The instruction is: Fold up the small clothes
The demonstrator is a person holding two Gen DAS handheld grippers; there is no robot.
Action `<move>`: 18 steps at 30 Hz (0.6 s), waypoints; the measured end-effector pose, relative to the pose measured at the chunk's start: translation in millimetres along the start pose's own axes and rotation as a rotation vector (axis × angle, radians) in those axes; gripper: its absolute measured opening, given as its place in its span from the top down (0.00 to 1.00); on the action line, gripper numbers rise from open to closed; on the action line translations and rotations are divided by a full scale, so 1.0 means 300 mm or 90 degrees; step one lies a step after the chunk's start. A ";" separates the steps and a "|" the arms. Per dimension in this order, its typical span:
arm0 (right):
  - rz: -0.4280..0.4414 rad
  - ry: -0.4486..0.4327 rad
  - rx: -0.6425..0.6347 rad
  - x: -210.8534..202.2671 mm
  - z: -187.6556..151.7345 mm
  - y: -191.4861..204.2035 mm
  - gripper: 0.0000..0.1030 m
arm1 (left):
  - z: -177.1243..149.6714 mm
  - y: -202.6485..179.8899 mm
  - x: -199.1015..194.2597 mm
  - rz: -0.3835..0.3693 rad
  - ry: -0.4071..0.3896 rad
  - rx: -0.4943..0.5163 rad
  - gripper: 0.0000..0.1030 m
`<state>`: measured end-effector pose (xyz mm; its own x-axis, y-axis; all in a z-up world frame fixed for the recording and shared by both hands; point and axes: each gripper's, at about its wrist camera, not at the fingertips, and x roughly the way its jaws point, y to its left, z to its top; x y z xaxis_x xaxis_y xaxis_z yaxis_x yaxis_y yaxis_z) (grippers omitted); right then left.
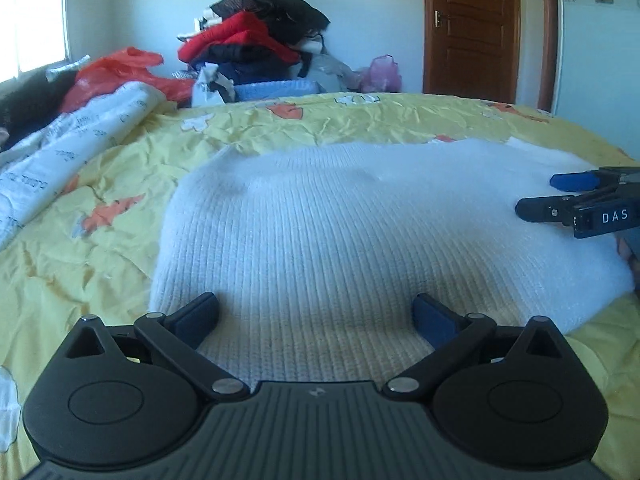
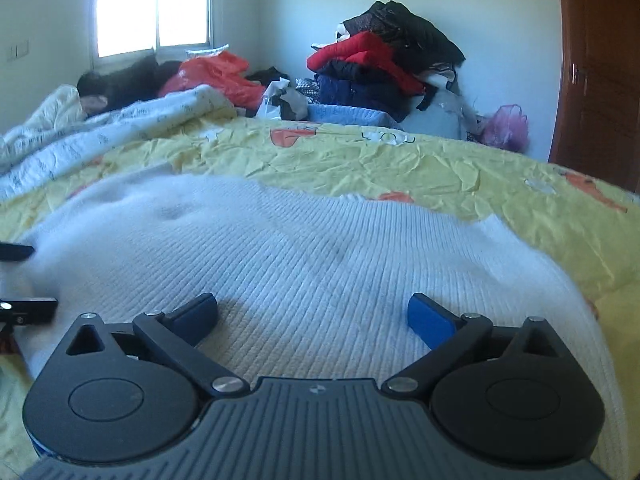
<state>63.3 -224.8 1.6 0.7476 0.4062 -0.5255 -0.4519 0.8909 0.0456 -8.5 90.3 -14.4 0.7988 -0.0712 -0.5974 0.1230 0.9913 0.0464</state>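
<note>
A yellow-sheeted bed [image 1: 280, 128] carries a white ribbed knit garment [image 1: 340, 220] spread flat at its near edge; over it hover the left hand-held gripper [image 1: 316, 316] and right hand-held gripper [image 2: 312, 316], both released, grasping nothing

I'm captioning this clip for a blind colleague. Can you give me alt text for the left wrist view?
The left gripper hangs open over a white ribbed knit garment lying flat on a yellow patterned bedsheet. The right gripper, also open, reaches in from the right edge. A pile of clothes sits against the far wall, beside a wooden door.
</note>
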 end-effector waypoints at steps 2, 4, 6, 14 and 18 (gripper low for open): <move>0.001 -0.001 0.002 -0.003 -0.001 0.002 0.02 | -0.001 -0.005 -0.021 0.004 -0.006 0.008 0.00; 0.003 -0.001 0.003 -0.002 0.000 0.000 0.02 | -0.012 -0.009 -0.086 0.015 -0.036 -0.008 0.00; 0.007 -0.003 0.009 -0.005 -0.004 -0.002 0.02 | -0.040 0.010 -0.174 0.016 -0.070 -0.073 0.00; 0.028 -0.014 0.036 -0.020 -0.008 -0.027 0.02 | -0.146 0.210 -0.226 -0.086 -0.026 -0.461 0.00; 0.038 -0.020 0.048 -0.026 -0.009 -0.038 0.02 | -0.165 0.304 -0.137 -0.163 -0.022 -0.649 0.00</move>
<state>61.5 -238.8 3.0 0.7359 0.4642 -0.4929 -0.4590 0.8772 0.1409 -59.3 189.0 -25.4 0.8374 -0.2788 -0.4702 -0.2506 0.5686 -0.7835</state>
